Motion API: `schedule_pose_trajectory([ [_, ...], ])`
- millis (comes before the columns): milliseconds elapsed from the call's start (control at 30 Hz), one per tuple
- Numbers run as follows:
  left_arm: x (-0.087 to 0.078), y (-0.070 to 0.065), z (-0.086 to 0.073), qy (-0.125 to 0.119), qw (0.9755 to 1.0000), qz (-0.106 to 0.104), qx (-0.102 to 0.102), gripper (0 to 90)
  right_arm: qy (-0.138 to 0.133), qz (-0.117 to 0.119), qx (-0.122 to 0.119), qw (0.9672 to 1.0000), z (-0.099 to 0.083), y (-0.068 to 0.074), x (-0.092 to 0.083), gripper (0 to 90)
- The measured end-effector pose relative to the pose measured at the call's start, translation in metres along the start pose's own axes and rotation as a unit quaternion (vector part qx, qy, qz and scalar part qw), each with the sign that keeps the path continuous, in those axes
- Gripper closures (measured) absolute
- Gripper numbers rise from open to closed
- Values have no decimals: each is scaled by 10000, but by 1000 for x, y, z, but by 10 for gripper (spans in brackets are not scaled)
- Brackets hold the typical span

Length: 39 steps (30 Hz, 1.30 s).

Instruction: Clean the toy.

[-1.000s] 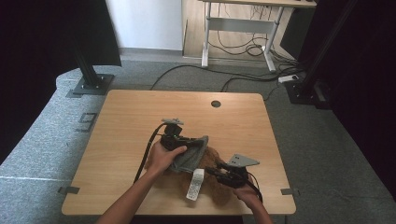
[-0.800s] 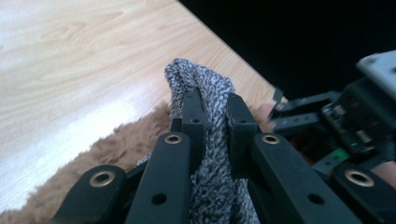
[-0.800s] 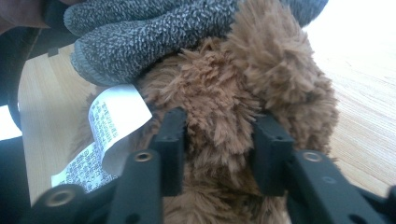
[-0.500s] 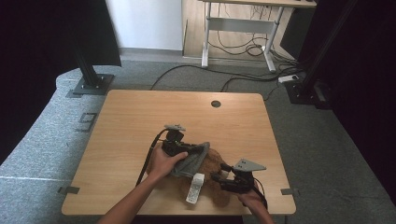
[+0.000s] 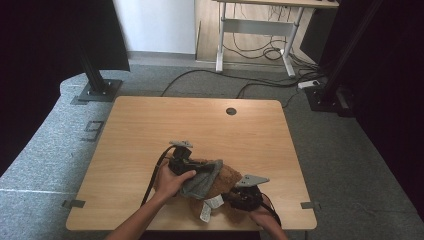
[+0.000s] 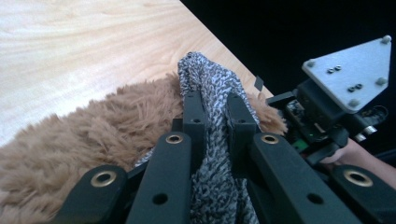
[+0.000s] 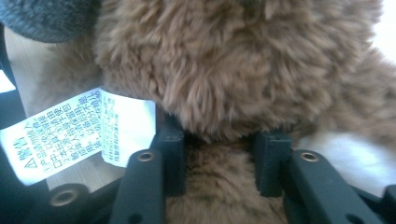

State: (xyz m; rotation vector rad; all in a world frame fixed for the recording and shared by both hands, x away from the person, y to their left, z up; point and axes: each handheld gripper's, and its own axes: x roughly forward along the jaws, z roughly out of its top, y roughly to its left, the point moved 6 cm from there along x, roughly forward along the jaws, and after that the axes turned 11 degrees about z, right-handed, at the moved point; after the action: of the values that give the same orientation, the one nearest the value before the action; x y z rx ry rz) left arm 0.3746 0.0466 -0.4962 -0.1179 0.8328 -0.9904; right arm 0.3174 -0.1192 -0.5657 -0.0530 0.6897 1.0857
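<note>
A brown plush toy [image 5: 228,176] lies near the table's front edge, with a grey knitted garment [image 5: 202,181] pulled partly over it. My left gripper [image 5: 201,169] is shut on a fold of that grey knit [image 6: 210,154], held above the brown fur [image 6: 79,140]. My right gripper [image 5: 226,196] comes in from the right. Its jaws have just been closing, and now they pinch a furry part of the plush toy [image 7: 219,172] between them. A white care label [image 7: 79,133] hangs from the toy to the left of the right jaws.
The wooden table [image 5: 200,125] has a round cable hole [image 5: 231,111] near its far edge. The white label [image 5: 207,209] lies close to the front edge. A person's left hand [image 5: 170,182] and right hand [image 5: 262,217] hold the grippers. A desk frame and cables stand on the floor beyond.
My left gripper has sunk a little toward the front edge with the grey knit in it. The right gripper has stayed by the toy's right side.
</note>
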Motion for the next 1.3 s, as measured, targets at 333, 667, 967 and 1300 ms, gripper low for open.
schedule_pose_trajectory([
  [333, -10, -8, 0, -156, 9998, 33, 106, 809, 58, -88, -93, 9999, 2, -5, 5, 709],
  [667, 3, -34, 21, -278, 9991, -192, 238, 805, -87, -162, -21, 9998, 7, -12, 8, 713],
  [967, 9, -10, 21, -176, 9991, 362, 132, 810, -106, -158, -41, 9998, 5, -12, 7, 732],
  [1300, -15, 16, 13, -214, 9971, 726, 89, 810, -123, -188, -17, 9997, 4, -13, 7, 756],
])
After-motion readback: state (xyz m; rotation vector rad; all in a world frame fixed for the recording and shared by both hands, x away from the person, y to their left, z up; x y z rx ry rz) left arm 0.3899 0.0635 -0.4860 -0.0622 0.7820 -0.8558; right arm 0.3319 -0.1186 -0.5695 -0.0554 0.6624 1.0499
